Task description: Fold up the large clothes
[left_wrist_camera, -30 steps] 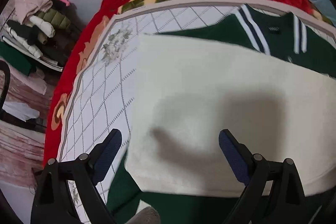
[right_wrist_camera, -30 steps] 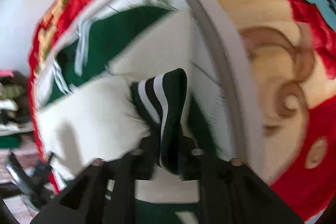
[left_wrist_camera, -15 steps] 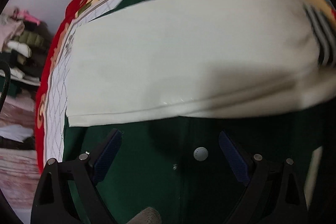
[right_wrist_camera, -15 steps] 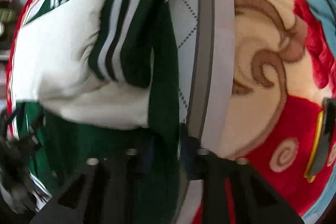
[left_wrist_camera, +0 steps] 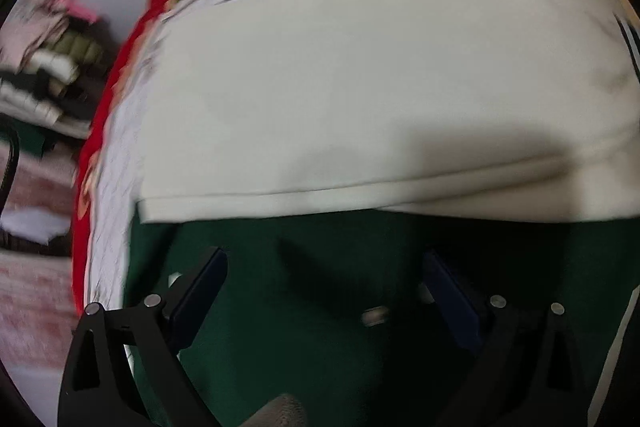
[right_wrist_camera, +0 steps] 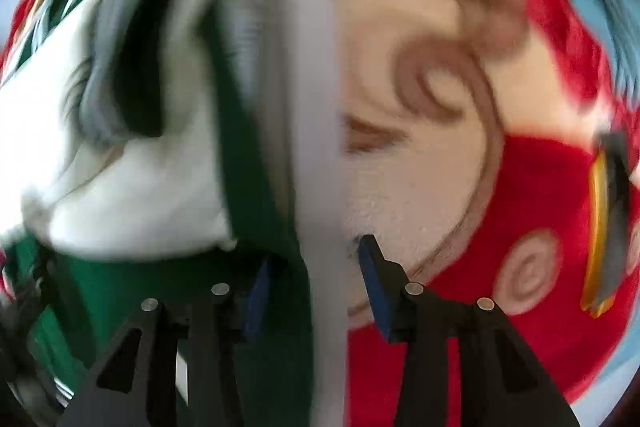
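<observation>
Left wrist view: the left tongs hang open over the dark green jacket, its cream sleeve folded across the far side, on a white quilted bed cover.

Right wrist view: the right tongs have just been opening, their pads apart above the jacket's green edge and the cover's grey border, gripping nothing; a red floral blanket lies right.

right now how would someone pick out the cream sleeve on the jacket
Start at the red floral blanket covering the bed, then find the dark green varsity jacket spread on the white quilted mat on top of it. The cream sleeve is the wide pale band folded across the jacket's chest, the only plain cream piece, ending in a green-and-white striped cuff.
</observation>
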The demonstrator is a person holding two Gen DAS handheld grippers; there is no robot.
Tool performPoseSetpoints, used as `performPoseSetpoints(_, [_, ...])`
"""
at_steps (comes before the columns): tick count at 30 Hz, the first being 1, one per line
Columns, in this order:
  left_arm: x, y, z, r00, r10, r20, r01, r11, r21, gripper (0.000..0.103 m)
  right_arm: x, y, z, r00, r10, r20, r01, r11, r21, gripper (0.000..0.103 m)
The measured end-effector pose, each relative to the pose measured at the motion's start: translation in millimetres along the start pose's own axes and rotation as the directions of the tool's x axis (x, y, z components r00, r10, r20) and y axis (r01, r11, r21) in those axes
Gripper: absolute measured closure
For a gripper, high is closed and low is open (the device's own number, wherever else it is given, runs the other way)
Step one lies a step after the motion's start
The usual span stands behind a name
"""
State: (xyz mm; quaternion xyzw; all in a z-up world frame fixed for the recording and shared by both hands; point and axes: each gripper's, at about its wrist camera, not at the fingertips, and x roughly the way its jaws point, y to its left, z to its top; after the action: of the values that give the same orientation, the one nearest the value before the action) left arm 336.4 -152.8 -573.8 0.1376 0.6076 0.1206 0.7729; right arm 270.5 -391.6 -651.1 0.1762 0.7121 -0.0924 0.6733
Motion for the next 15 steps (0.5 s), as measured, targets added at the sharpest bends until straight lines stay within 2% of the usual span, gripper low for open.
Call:
performPoseSetpoints(2, [-6.8,30.6,-1.6,1.0,0.028,0.0,-0.028,0.998,-0.062,0.002,-6.3,-0.8,0.7,1.0,0.0,-0.025,0.002,0.996,0.093,0.059])
performPoseSetpoints(4, [-8.5,75.5,-4.4,0.995,0.103,-0.002,-0.103,0.986,-0.129,0.002,-18.9,13.7,-5.9,0.999,-0.042,-0.013,0.043,0.994,0.101,0.059])
performPoseSetpoints(5, [-5.3,91.7,-5.2,0.989,0.148,-0.007,-0.147,0.979,-0.141,0.002,-25.0,24.0,-8.4,0.998,-0.057,0.002,0.056,0.994,0.099,0.055])
performPoseSetpoints(6, [5.1,114.8,-5.6,0.975,0.223,-0.018,-0.223,0.964,-0.143,0.002,-31.1,32.0,-14.0,0.998,-0.069,0.014,0.067,0.994,0.087,0.055])
performPoseSetpoints(9, [51.6,150.9,-8.6,0.925,0.372,-0.078,-0.379,0.919,-0.11,0.002,-37.6,64.4,-30.6,0.994,-0.102,0.035,0.101,0.994,0.028,0.053])
performPoseSetpoints(11, [94.1,165.9,-10.1,0.908,0.396,-0.134,-0.408,0.91,-0.076,0.002,-34.8,79.9,-38.3,0.989,-0.144,0.041,0.143,0.99,0.009,0.053])
performPoseSetpoints(12, [116.9,170.7,-9.5,0.913,0.373,-0.165,-0.386,0.921,-0.052,0.002,-32.7,85.1,-40.7,0.988,-0.149,0.038,0.149,0.989,0.009,0.052])
performPoseSetpoints(15, [131.3,180.8,-2.4,0.912,0.389,-0.126,-0.398,0.916,-0.053,0.0,-26.2,112.7,-42.4,0.984,-0.177,0.031,0.176,0.984,0.028,0.053])
